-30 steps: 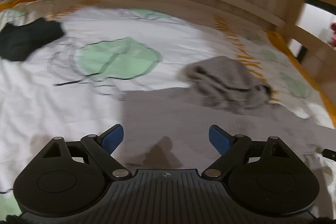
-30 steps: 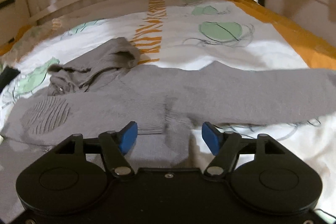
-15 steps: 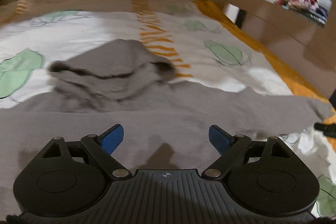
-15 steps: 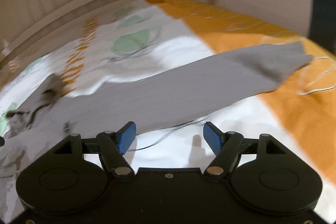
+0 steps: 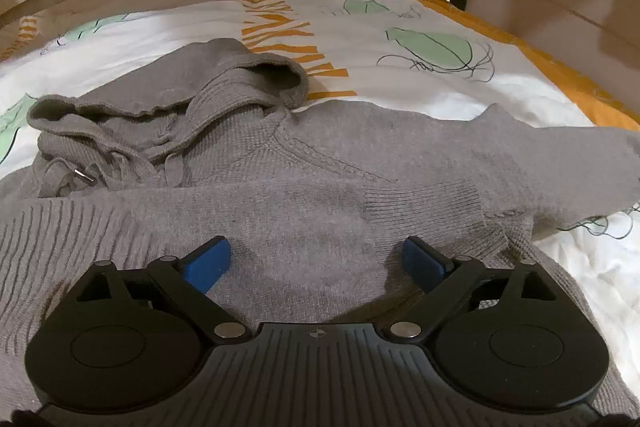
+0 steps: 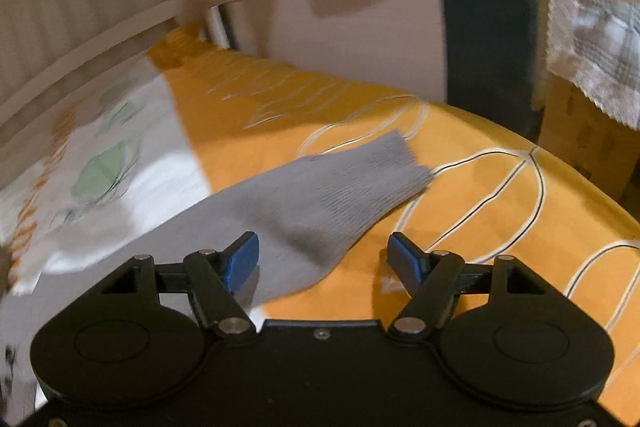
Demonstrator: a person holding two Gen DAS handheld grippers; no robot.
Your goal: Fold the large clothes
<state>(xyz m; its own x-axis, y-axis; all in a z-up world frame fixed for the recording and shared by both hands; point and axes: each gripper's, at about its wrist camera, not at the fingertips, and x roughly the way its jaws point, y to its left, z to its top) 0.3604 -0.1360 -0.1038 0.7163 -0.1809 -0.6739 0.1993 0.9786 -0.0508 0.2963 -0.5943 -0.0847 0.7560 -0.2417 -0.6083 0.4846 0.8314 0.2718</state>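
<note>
A: On the patterned bedspread (image 5: 400,27), grey knit hooded sweater (image 5: 320,163) spread flat, one sleeve (image 6: 340,195) out over the orange border. Soft, floppy, fairly weighty; best pinched at the ribbed cuff.

B: Left gripper (image 5: 316,263) opening wide, empty, over the body. Right gripper (image 6: 323,259) parted, empty, above the sleeve. Hem cut off; right view blurred.

left wrist: close above grey knitted hooded sweater (image 5: 320,163), facing headboard | right wrist: low over its sleeve (image 6: 340,195), facing orange bed edge | shared: sweater, bed
</note>
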